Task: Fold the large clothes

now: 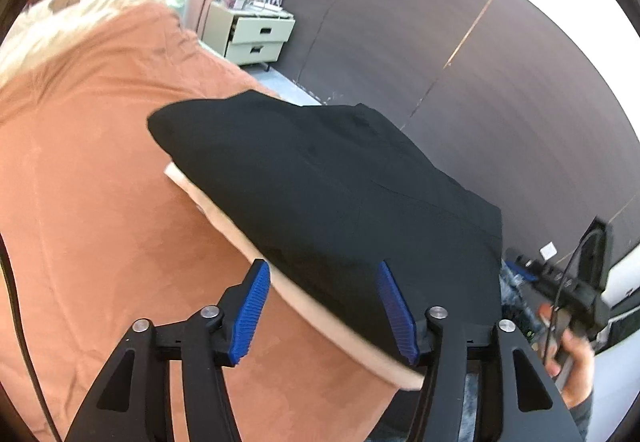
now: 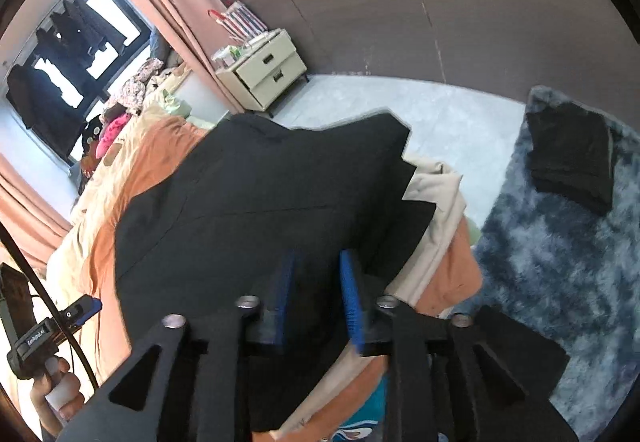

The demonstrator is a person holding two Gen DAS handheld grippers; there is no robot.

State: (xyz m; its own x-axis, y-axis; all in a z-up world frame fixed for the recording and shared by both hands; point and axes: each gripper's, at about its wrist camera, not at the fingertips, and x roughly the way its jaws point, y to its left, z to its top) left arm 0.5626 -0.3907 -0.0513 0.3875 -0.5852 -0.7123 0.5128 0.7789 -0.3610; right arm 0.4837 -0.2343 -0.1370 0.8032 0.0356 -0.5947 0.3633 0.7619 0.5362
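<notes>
A large black garment [image 1: 320,194] lies folded on a beige garment [image 1: 304,302] at the corner of a bed with an orange cover [image 1: 92,202]. My left gripper [image 1: 324,306] is open; its blue pads straddle the near edge of the black and beige stack without closing on it. In the right wrist view the black garment [image 2: 260,202] spreads over the bed corner, and my right gripper [image 2: 318,302] has its blue pads narrowly apart with black cloth between them. The beige garment [image 2: 432,202] shows under its right side.
A cream nightstand [image 2: 268,78] stands by the grey wall. A blue shaggy rug [image 2: 560,262] lies on the floor with a folded dark garment [image 2: 572,158] on it. Loose clothes [image 2: 128,102] pile at the bed's far end. A pink curtain [image 2: 176,10] hangs by the window.
</notes>
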